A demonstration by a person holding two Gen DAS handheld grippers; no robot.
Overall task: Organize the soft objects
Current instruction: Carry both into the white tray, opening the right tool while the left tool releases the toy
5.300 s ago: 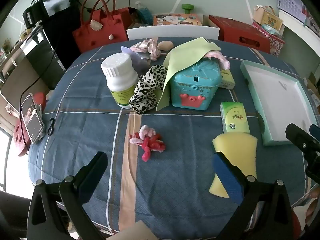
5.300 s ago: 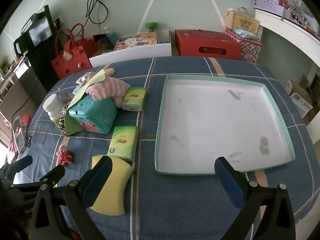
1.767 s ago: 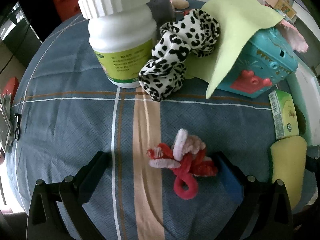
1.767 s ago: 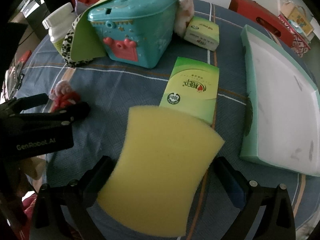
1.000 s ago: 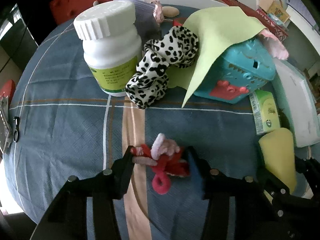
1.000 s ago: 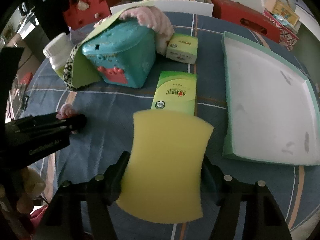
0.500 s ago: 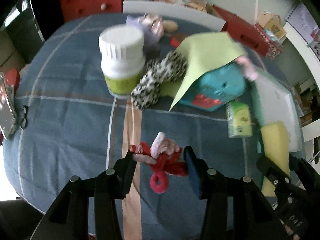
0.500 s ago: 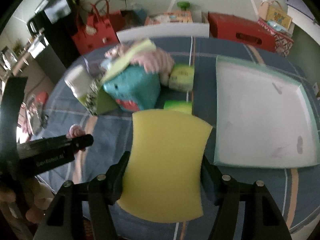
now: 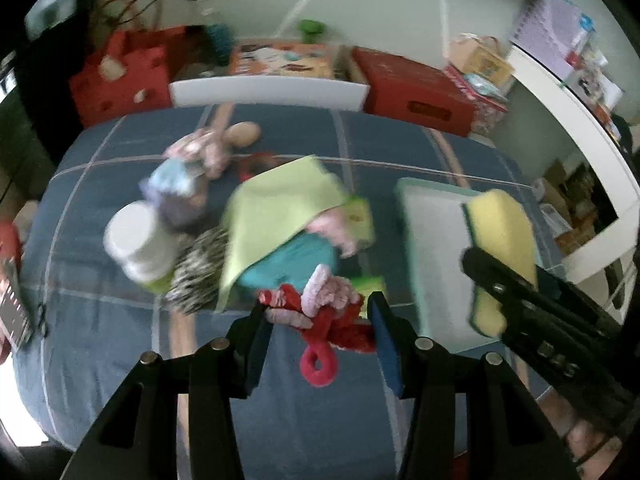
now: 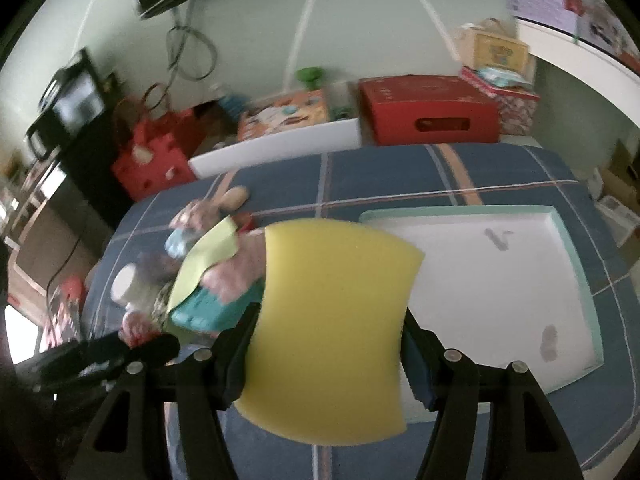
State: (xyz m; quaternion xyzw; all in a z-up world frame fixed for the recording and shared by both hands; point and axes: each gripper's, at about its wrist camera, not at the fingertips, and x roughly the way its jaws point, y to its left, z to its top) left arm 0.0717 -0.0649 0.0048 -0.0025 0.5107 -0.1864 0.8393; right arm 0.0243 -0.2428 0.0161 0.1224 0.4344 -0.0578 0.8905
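Left claw (image 9: 318, 330) was clamped on the red-pink pipe-cleaner toy (image 9: 324, 320), lower centre, above the counter (image 9: 120, 344). Right claw (image 10: 326, 344) gripped the yellow sponge (image 10: 332, 320), frame centre, left of the tray (image 10: 576, 276).

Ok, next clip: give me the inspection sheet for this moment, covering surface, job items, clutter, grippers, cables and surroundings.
Surface: round table under a blue plaid cloth.
Job's things: yellow sponge; red-and-pink chenille toy; white tray, nothing in it.
Clutter: white bottle, teal box under a green cloth, leopard scrunchie.
Grippers: left gripper shut on the toy; right gripper shut on the sponge, both lifted.
Cables: looped cable on the wall.
Surroundings: red crate, red bag.
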